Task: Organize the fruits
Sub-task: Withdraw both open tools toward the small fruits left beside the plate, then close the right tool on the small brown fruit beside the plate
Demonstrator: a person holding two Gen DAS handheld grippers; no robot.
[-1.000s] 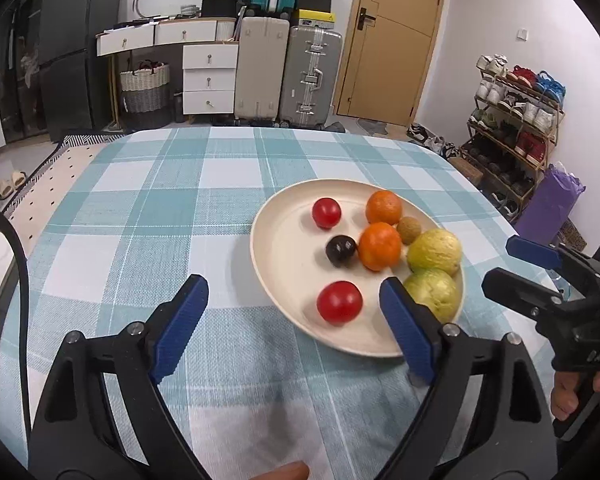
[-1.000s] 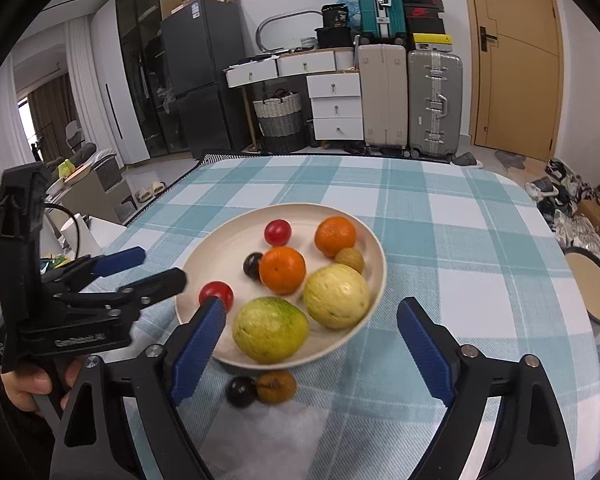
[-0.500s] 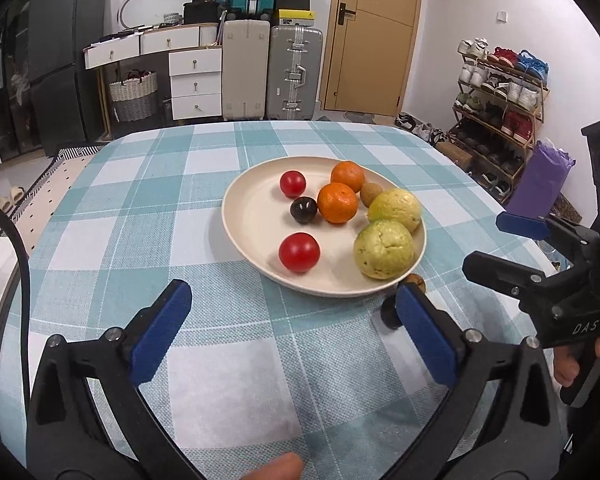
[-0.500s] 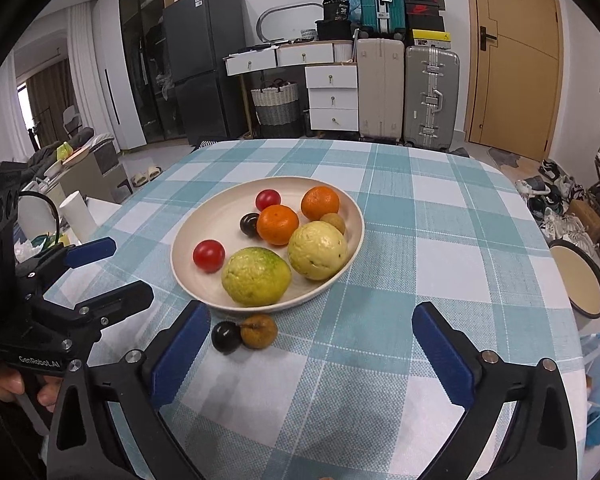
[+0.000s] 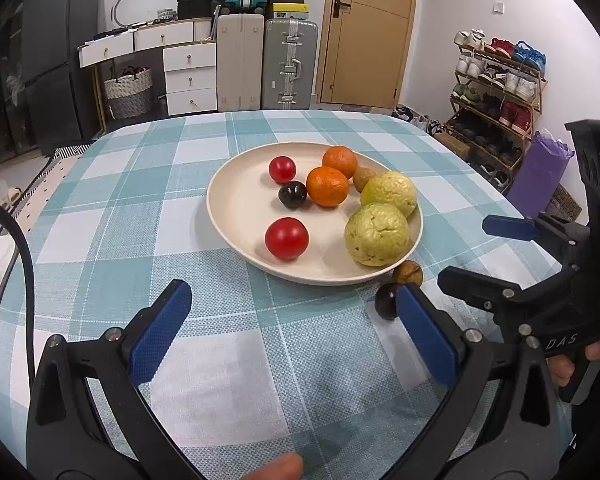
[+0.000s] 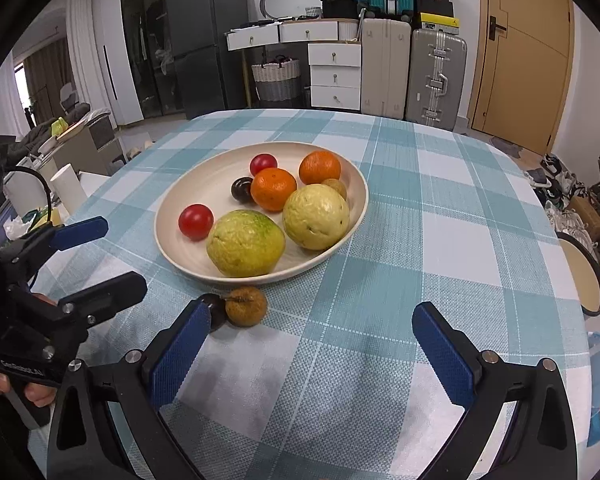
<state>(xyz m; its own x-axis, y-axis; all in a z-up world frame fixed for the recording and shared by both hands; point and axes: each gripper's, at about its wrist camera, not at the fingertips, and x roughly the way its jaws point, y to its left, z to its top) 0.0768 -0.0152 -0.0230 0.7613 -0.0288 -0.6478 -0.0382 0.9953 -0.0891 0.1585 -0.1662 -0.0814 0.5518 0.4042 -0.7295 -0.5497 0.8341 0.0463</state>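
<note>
A cream plate [image 5: 236, 208] [image 6: 180, 224] on the checked tablecloth holds two red tomatoes, two oranges, a dark plum, a small brown fruit and two yellow-green guavas [image 6: 244, 242]. On the cloth just in front of the plate lie a brown fruit [image 5: 407, 273] [image 6: 246, 306] and a dark plum [image 5: 386, 300] [image 6: 216, 310]. My left gripper [image 5: 294, 332] is open and empty, short of the plate. My right gripper [image 6: 308, 342] is open and empty too, the loose plum next to its left finger.
The table [image 6: 440, 208] has blue-and-white checked cloth all round the plate. A round stool [image 6: 584, 276] stands off its right edge. Suitcases, drawers and a fridge line the far wall; a shoe rack [image 5: 496, 92] is at the right.
Both grippers have pulled back from the plate and opened a little wider. The two loose fruits in front of the plate now show clear of the fingers.
</note>
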